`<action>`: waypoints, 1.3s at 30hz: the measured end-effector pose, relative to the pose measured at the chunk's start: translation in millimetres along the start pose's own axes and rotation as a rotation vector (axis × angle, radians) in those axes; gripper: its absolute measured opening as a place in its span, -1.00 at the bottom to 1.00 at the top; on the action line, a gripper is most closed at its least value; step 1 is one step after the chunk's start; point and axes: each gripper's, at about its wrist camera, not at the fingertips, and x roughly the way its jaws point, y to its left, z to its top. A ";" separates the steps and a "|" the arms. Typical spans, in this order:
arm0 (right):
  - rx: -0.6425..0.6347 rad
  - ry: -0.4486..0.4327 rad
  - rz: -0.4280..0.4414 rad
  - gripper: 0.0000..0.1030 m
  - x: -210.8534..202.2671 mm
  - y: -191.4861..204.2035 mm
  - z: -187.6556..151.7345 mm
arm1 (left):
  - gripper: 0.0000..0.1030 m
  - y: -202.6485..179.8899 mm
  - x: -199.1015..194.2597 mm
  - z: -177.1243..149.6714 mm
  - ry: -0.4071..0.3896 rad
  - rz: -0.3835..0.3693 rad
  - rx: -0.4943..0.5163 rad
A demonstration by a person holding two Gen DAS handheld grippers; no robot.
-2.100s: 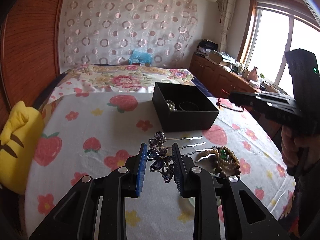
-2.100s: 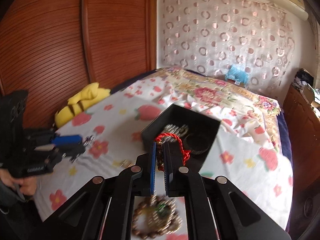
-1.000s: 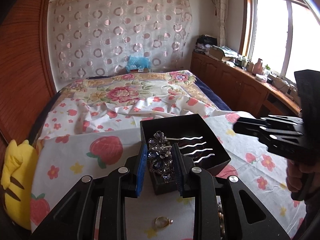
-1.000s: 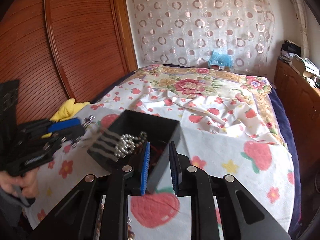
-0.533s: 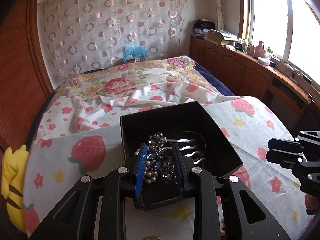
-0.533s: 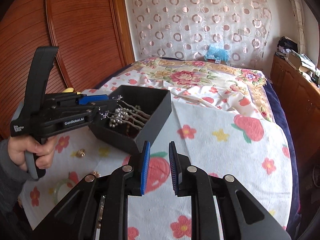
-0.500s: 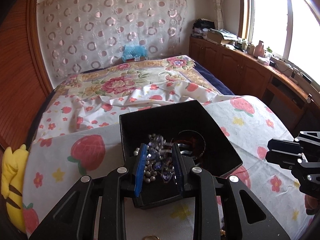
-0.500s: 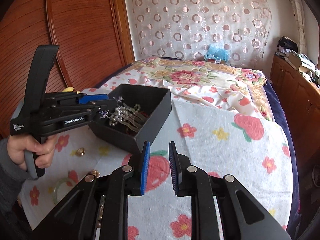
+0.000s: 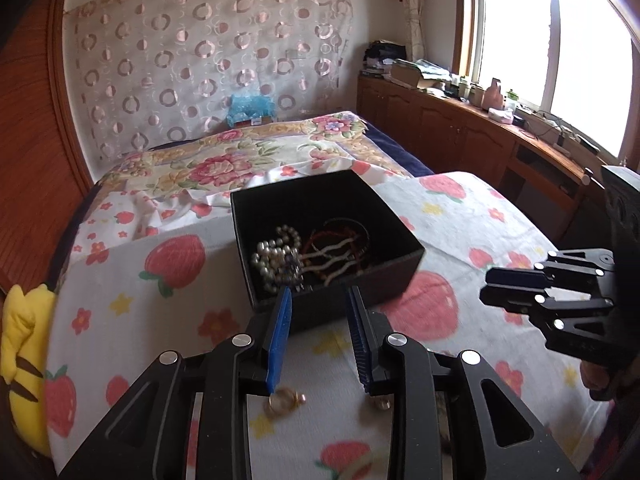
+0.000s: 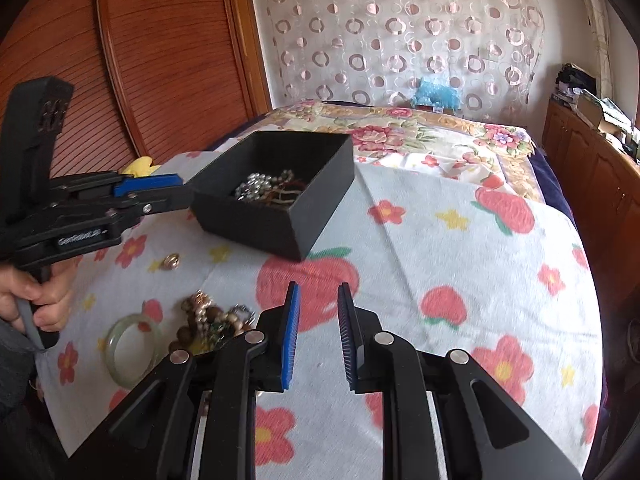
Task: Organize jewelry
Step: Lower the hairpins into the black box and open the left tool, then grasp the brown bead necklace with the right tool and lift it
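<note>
While jewelry fills the black box, left hand-held gripper and right hand-held gripper both spread, empty.

Two wrist cams, both pointed at the same black box

Left wrist view sits right behind the black box, looking down the bed toward the curtain, window on its right. Right wrist view hangs further back, facing the box from the other side, wardrobe on its left. Each one catches the other gripper too.
</note>
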 end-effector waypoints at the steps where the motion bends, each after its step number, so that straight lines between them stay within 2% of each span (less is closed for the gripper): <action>1: 0.001 0.001 0.003 -0.59 -1.2 2.0 -1.7 | -0.48 -0.6 -3.6 -4.0 -0.001 -0.001 0.000; 6: -0.013 0.002 0.034 -0.59 -6.2 16.1 -8.8 | -0.48 -1.7 -21.3 -27.2 0.006 -0.029 -0.010; 9: -0.031 0.011 0.049 -0.47 -6.5 24.4 -12.4 | -0.48 -3.0 -27.5 -40.4 0.020 -0.033 -0.004; 15: -0.055 0.052 0.066 -0.47 3.6 38.0 -17.5 | -0.41 6.4 -30.6 -64.2 0.056 -0.039 -0.038; 27: -0.148 0.107 -0.021 -0.48 16.0 57.7 -24.1 | -0.40 14.2 -29.2 -88.6 0.089 -0.035 -0.067; 31: -0.160 0.107 -0.035 -0.67 15.6 60.6 -24.1 | -0.37 14.6 -29.2 -89.8 0.093 -0.043 -0.073; 35: -0.160 0.099 -0.036 -0.75 14.2 60.0 -22.9 | -0.32 14.2 -28.6 -90.2 0.098 -0.042 -0.074; 36: -0.161 0.090 -0.042 -0.88 13.2 60.4 -22.4 | -0.32 13.9 -28.9 -90.2 0.098 -0.041 -0.073; 39: -0.158 0.074 -0.044 -0.88 7.5 58.2 -19.5 | -0.32 13.9 -28.8 -90.1 0.097 -0.043 -0.076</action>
